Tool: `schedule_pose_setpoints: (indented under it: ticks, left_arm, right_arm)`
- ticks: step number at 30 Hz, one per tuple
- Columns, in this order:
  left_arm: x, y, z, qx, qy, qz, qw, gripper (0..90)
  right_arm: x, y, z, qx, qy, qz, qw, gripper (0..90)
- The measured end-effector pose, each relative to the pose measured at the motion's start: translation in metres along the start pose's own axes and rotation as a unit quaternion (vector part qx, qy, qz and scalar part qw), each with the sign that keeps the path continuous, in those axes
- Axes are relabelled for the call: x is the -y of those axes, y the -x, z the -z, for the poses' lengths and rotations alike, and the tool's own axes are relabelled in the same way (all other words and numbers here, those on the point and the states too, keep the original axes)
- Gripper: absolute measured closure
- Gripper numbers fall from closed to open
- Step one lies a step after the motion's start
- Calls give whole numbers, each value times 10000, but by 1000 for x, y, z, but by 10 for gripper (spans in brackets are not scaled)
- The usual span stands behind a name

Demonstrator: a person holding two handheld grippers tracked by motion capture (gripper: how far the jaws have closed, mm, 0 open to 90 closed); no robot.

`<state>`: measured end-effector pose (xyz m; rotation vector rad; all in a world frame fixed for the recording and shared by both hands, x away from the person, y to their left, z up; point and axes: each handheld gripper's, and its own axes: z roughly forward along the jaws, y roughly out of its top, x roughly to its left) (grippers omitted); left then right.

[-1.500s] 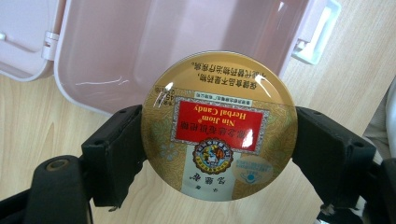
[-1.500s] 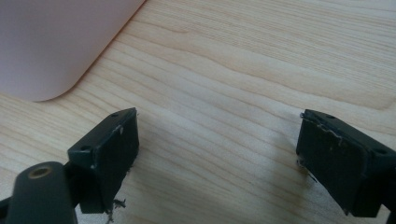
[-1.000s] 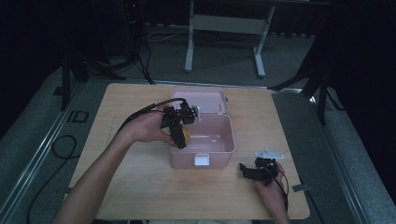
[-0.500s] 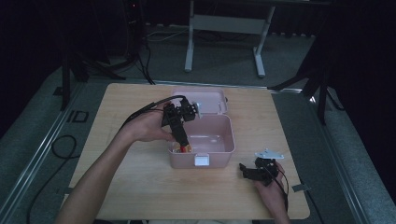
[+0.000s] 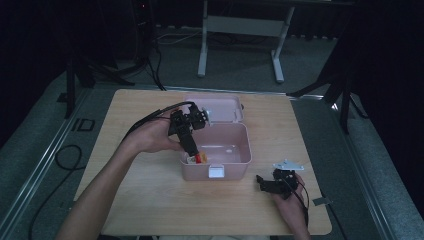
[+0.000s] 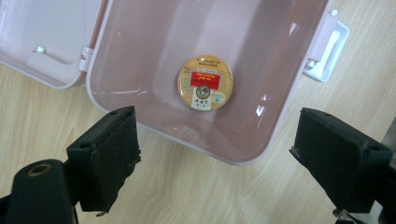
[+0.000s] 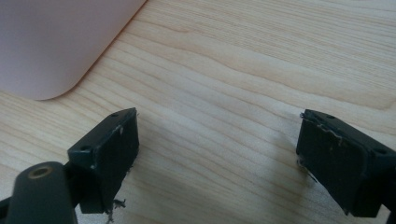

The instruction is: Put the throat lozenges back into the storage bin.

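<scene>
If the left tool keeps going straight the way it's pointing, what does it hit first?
Probably the near rim of the open pink plastic box, or just past it the round gold tin with a red label lying on the box floor; depth is unclear. The left tool is open.

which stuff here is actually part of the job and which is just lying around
In the job:
- pink box, lid open
- round gold tin lying in the box
- left tongs, open above the box

Lying about:
- right tongs, open, resting on the table
- small grey scrap near the table edge
</scene>
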<state>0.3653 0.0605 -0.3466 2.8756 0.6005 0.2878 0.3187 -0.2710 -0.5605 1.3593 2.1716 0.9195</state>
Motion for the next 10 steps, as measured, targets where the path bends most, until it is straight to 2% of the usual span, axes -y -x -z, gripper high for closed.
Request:
schedule_pose_setpoints:
  ticks: [7,10]
  left_arm:
    - [21,3,13,-388,112,169,9990,147]
    - [39,7,23,-699,211,329,9968,147]
  right_arm:
    - [0,0,0,1,-3,1,10000,128]
    - [0,0,0,1,-2,6,10000,129]
